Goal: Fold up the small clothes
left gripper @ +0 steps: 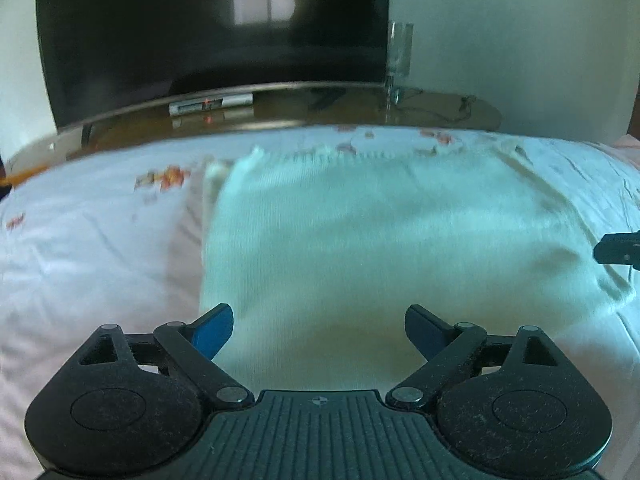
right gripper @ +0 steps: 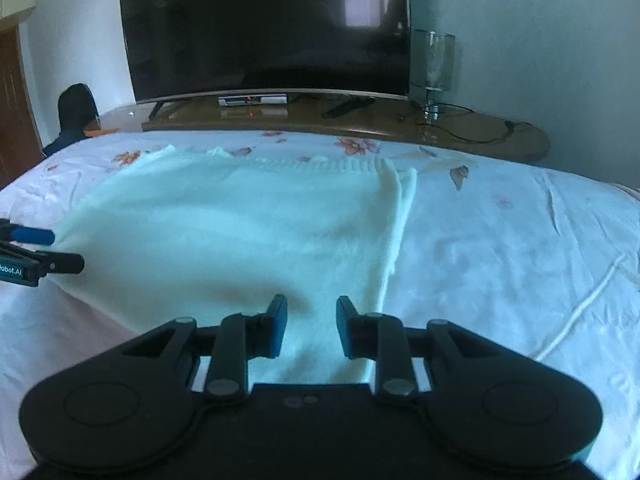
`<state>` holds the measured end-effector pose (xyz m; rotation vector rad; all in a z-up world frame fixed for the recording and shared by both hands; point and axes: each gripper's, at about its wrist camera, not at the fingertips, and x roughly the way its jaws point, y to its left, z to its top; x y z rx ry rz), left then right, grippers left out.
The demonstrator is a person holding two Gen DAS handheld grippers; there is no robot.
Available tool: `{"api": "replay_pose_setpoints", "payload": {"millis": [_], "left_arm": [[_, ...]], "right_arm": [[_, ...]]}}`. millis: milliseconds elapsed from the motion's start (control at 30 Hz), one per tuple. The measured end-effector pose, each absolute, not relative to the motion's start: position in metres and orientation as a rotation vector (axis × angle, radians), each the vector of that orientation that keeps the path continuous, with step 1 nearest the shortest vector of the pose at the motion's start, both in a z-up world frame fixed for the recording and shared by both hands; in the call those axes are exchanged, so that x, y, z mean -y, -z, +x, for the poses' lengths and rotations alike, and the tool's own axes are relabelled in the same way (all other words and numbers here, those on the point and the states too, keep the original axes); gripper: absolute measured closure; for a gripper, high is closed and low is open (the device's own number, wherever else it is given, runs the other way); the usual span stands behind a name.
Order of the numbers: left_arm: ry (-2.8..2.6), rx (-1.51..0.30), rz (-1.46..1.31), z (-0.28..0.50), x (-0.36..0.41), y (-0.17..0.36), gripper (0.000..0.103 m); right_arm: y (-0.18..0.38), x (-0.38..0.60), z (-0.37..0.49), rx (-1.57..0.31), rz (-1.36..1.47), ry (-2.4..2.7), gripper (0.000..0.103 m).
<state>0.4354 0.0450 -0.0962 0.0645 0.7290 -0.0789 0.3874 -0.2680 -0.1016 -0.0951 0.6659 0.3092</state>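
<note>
A pale knitted garment (left gripper: 360, 232) lies spread flat on the flowered bed sheet (left gripper: 80, 240), its ribbed hem at the far side. My left gripper (left gripper: 319, 314) hovers over the garment's near left corner, jaws wide open and nothing between them. In the right wrist view the same garment (right gripper: 224, 232) has a folded strip along its right edge. My right gripper (right gripper: 312, 302) stands over the near right part, its jaws a narrow gap apart with cloth showing through and no pad pressing on it. The left gripper (right gripper: 64, 250) also shows at that view's left edge.
Beyond the bed runs a low wooden stand (right gripper: 400, 124) with a large dark television (right gripper: 260, 28), a glass lamp (right gripper: 432, 64), a remote (right gripper: 346, 107) and cables. A dark chair back (right gripper: 76, 112) stands at the far left. Bare sheet (right gripper: 500, 248) lies right of the garment.
</note>
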Motion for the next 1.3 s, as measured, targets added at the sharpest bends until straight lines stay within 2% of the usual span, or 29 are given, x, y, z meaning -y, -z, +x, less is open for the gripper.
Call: {"api": "replay_pose_setpoints", "payload": {"millis": [267, 367, 533, 800, 900, 967, 1100, 1200, 1300], "left_arm": [[0.089, -0.761, 0.036, 0.497, -0.044, 0.109, 0.011], [0.087, -0.776, 0.047, 0.503, -0.041, 0.116, 0.011], [0.087, -0.714, 0.036, 0.537, -0.043, 0.098, 0.011], [-0.038, -0.762, 0.002, 0.606, -0.059, 0.120, 0.011], [-0.052, -0.756, -0.005, 0.614, -0.061, 0.120, 0.011], [-0.056, -0.715, 0.073, 0.615, -0.056, 0.115, 0.011], [-0.069, -0.734, 0.063, 0.628, -0.068, 0.115, 0.011], [-0.070, -0.753, 0.043, 0.636, -0.077, 0.121, 0.011], [-0.071, -0.747, 0.010, 0.640, -0.083, 0.124, 0.011]], "right_arm": [[0.102, 0.262, 0.455, -0.651, -0.077, -0.289, 0.079], [0.123, 0.265, 0.479, -0.748, -0.105, -0.284, 0.079], [0.110, 0.266, 0.481, -0.643, -0.132, -0.329, 0.078], [0.109, 0.267, 0.564, -0.621, -0.094, -0.223, 0.078], [0.125, 0.268, 0.582, -0.681, -0.121, -0.190, 0.083], [0.126, 0.273, 0.578, -0.662, -0.112, -0.187, 0.077], [0.124, 0.276, 0.578, -0.637, -0.105, -0.199, 0.074], [0.126, 0.279, 0.584, -0.649, -0.076, -0.216, 0.077], [0.128, 0.282, 0.590, -0.662, -0.058, -0.247, 0.090]]}}
